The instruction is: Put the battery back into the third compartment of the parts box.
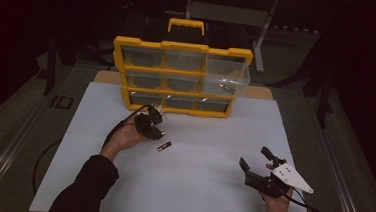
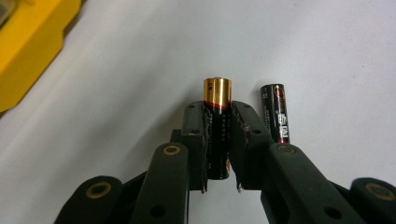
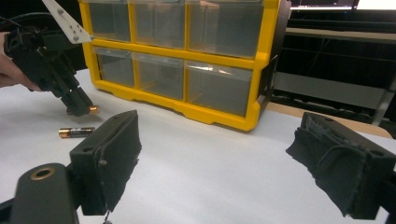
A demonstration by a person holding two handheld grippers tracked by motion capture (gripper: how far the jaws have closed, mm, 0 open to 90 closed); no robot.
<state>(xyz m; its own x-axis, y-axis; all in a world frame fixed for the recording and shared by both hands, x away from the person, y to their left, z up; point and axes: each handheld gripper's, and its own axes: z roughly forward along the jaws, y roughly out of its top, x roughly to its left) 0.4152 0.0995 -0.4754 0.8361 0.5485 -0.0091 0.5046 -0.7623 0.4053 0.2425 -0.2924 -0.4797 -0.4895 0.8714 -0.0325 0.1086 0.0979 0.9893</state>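
My left gripper (image 2: 217, 112) is shut on a black AA battery with a gold end (image 2: 217, 89), which sticks out past the fingertips. In the high view the left gripper (image 1: 158, 131) hovers just in front of the yellow drawer organizer (image 1: 182, 47). A second battery (image 1: 164, 146) lies on the white table beside it, and shows again as the loose battery (image 2: 275, 114) to the right of the jaws. My right gripper (image 1: 256, 159) rests near the table's front right, open, nothing between its pads (image 3: 112, 154). From there the left gripper (image 3: 80, 108) and the loose battery (image 3: 76, 132) appear at the left.
The organizer (image 3: 224, 114) has clear drawers; its middle right drawer (image 1: 228, 78) is pulled out with a battery (image 1: 226, 87) inside. The white tabletop (image 1: 195, 186) spreads wide between the two hands. A dark floor and metal stands surround the table.
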